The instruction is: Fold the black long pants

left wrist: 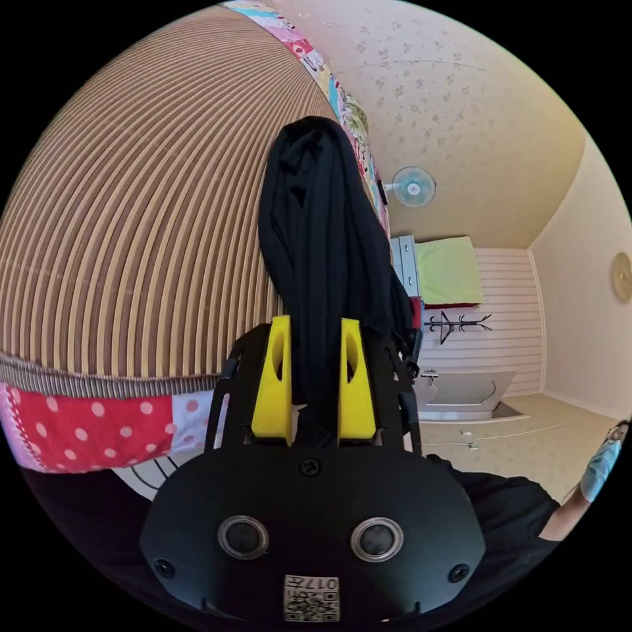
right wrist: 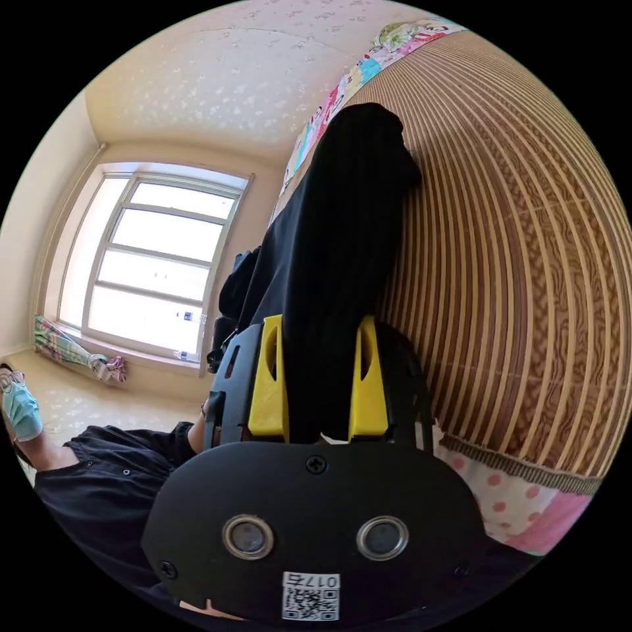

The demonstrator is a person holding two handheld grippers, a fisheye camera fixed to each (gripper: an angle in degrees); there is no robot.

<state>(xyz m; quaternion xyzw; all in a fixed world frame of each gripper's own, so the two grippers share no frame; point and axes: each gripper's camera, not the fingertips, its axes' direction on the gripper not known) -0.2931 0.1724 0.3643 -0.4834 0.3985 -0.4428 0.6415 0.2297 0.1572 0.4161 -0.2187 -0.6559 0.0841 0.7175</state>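
The black long pants [left wrist: 322,250] hang in a bunched column from between the yellow jaws of my left gripper [left wrist: 315,329], which is shut on the cloth. In the right gripper view the pants [right wrist: 342,263] run as a dark band through the yellow jaws of my right gripper [right wrist: 319,329], also shut on them. In both views the cloth reaches towards a striped bamboo mat [left wrist: 145,224], and its far end lies against the mat [right wrist: 513,276]. The other gripper's black frame [right wrist: 227,316] peeks out beside the pants in the right gripper view.
The mat lies on a patchwork quilt with a red dotted patch [left wrist: 92,421]. A person in dark clothes [right wrist: 112,480] stands close behind the grippers. A window [right wrist: 158,257], a wall fan [left wrist: 413,186] and a wall coat rack [left wrist: 454,324] are around the room.
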